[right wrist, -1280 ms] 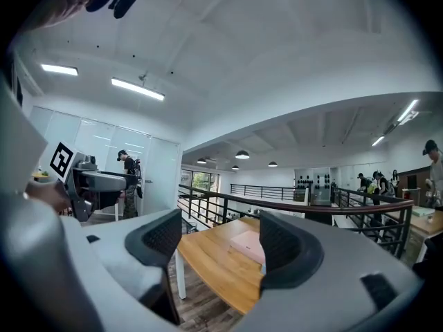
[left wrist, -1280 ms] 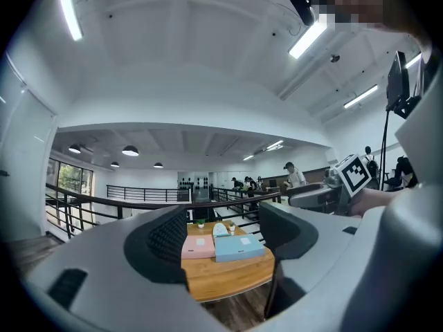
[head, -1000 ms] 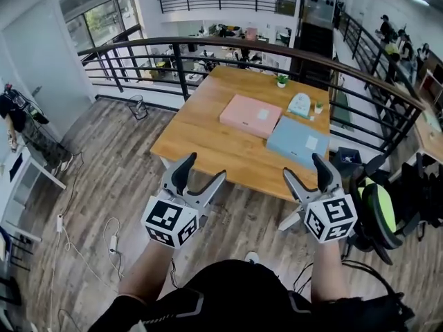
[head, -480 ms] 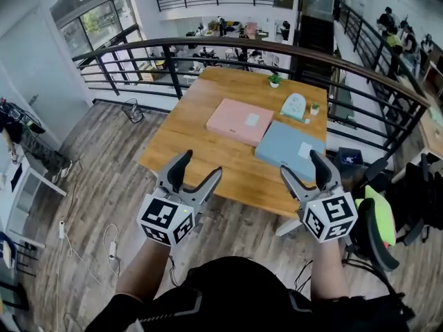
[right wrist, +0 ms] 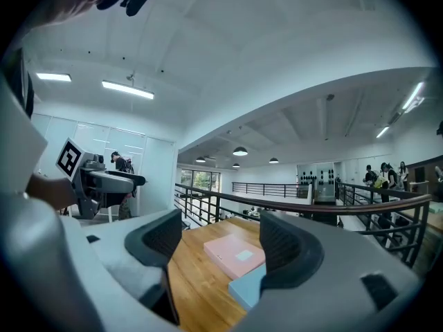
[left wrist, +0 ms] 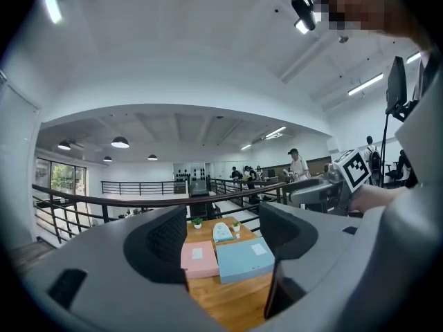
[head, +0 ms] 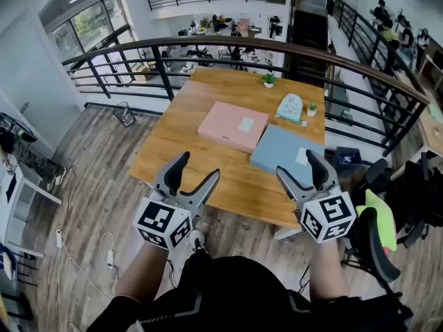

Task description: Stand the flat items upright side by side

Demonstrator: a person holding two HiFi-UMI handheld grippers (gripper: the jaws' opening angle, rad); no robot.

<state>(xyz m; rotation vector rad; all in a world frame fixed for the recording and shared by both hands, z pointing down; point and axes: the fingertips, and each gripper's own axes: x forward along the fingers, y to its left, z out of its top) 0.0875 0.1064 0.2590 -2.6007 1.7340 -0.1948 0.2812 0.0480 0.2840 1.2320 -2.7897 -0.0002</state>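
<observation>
I held both grippers low in the frame, short of the tabletop's (head: 181,159) near edge. The left gripper (head: 197,167) stood wide open with nothing between its jaws, and so did the right gripper (head: 297,164). Near the centre of the frame the pink folder (head: 232,126) lay flat on the tabletop, with the blue folder (head: 286,154) flat just beside it at its lower right.

Nothing legible: the white labels (head: 246,124) on the pink box (head: 225,128) and blue box (head: 280,156) are too small.
</observation>
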